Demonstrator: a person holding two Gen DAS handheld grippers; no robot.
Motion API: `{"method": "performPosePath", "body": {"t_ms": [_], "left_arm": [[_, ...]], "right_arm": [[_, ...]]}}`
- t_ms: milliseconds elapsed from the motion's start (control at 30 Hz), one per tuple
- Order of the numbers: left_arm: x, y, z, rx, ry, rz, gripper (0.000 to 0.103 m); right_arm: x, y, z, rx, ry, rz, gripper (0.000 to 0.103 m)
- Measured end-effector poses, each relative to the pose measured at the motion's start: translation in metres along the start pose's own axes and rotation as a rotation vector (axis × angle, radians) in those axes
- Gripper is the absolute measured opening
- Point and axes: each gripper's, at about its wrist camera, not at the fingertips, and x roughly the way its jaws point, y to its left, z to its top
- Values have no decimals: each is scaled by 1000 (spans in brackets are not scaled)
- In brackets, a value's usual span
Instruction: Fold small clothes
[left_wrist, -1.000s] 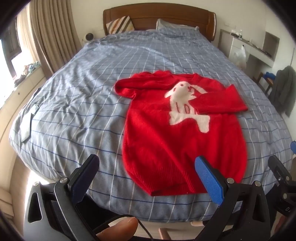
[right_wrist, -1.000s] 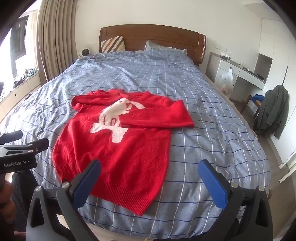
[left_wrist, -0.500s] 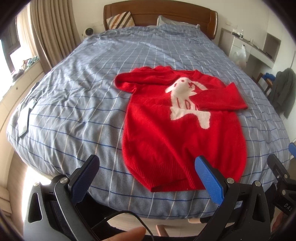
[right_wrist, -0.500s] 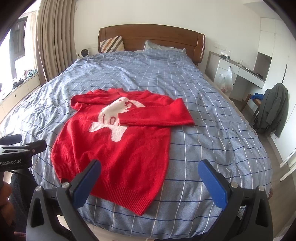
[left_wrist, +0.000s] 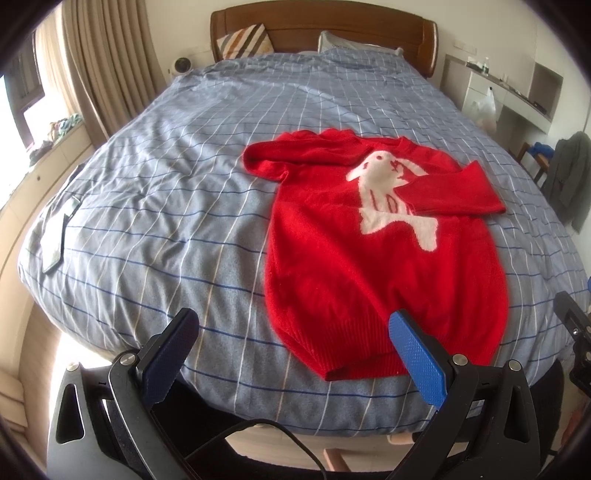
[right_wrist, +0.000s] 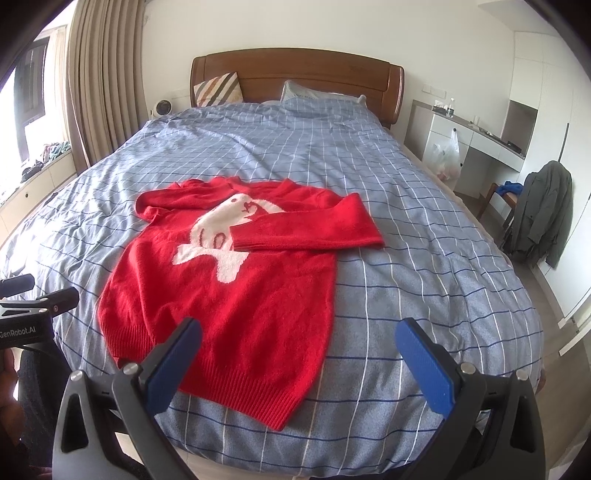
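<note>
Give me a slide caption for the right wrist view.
Open right claw above a red sweater on the bed.

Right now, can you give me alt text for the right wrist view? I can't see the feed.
A red sweater with a white animal design lies flat on a blue checked bed, one sleeve folded across its chest. The open right gripper hovers over the hem at the bed's near edge, holding nothing; the left gripper shows at the left edge.
</note>
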Motion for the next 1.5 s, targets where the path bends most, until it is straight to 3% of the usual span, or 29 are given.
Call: {"method": "performPosePath", "body": {"t_ms": [100, 333, 700, 900, 1500], "left_arm": [[3, 9, -4, 0, 10, 6, 103], [5, 6, -17, 47, 33, -69, 103], [0, 3, -19, 10, 23, -180, 103], [3, -2, -16, 26, 22, -100, 103], [4, -2, -13, 51, -5, 16, 103]], "right_arm": [[0, -3, -2, -2, 1, -13, 103], [6, -1, -6, -5, 23, -5, 103], [9, 2, -13, -16, 40, 3, 103], [11, -1, -16, 1, 49, 8, 103], [12, 11, -8, -31, 49, -13, 103]]}}
